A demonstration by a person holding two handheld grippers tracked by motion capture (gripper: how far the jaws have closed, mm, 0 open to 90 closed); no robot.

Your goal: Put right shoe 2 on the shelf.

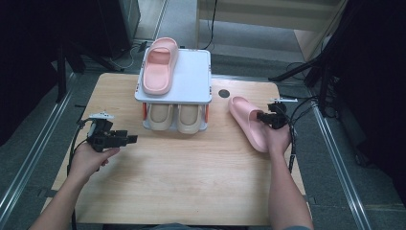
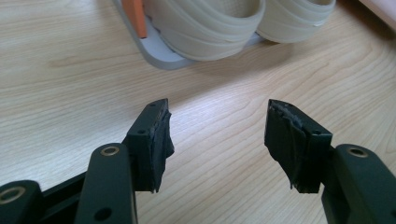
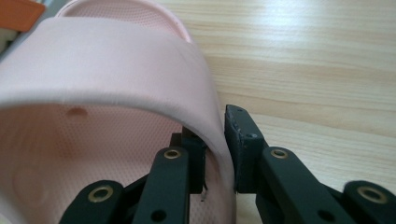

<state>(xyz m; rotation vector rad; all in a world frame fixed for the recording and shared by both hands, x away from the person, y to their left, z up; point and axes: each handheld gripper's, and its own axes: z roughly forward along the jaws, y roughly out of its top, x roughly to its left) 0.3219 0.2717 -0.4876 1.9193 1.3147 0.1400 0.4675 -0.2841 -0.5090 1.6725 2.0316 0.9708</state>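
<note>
Pinching strap edge of pink slipper [image 3: 107, 60], right gripper [image 3: 215, 154] needed firm hold; left gripper [image 2: 217, 140] gaped empty.

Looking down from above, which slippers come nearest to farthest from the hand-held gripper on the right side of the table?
From the right hand-held gripper, in the high view:
1. The pink slipper on the table, gripped by its strap, at the right.
2. The beige slippers on the rack's lower shelf, at the centre.
3. The pink slipper on top of the rack, at the back left.
</note>
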